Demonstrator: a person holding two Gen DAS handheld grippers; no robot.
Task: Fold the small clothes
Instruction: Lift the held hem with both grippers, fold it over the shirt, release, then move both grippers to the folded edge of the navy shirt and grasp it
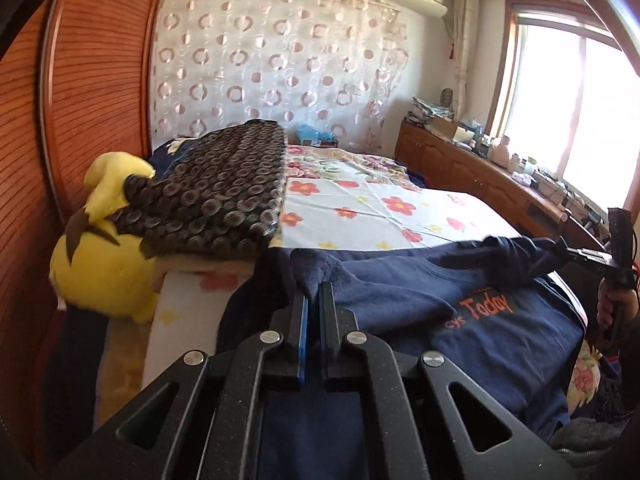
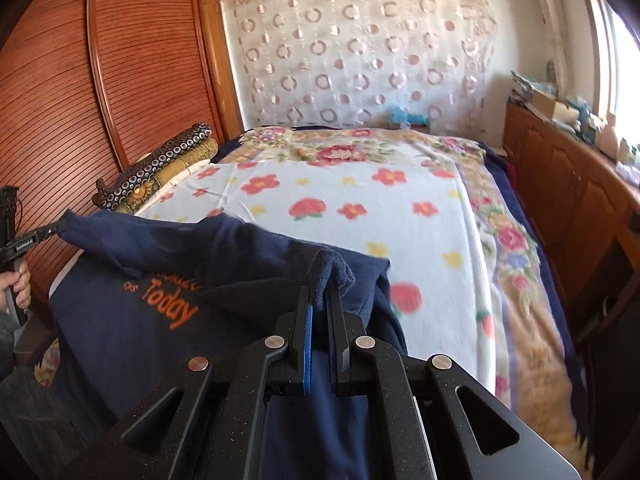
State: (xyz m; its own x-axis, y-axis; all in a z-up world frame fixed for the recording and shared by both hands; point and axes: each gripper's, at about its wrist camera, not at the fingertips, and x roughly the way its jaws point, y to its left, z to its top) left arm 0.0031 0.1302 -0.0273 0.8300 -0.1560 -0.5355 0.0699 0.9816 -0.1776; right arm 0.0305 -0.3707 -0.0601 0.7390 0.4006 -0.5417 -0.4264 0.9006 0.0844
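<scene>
A navy blue shirt [image 1: 500, 332] with orange "Today" lettering lies across the near end of the bed, its upper part folded over toward me. My left gripper [image 1: 315, 292] is shut on a bunched corner of the navy fabric. My right gripper [image 2: 320, 296] is shut on another bunched corner of the same shirt [image 2: 120, 320]. In the left wrist view the right gripper [image 1: 496, 248] shows at the right with cloth wrapped on its tips, and a hand [image 1: 616, 308] holds its handle. In the right wrist view the left gripper [image 2: 56, 228] shows at the far left, pinching a shirt corner.
The bed carries a white sheet with red flowers [image 2: 360, 208]. A folded dark patterned blanket [image 1: 216, 192] and a yellow plush toy [image 1: 100, 264] sit at the left by a louvred wooden wardrobe [image 2: 100, 80]. A cluttered wooden cabinet [image 1: 480, 176] runs under the window on the right.
</scene>
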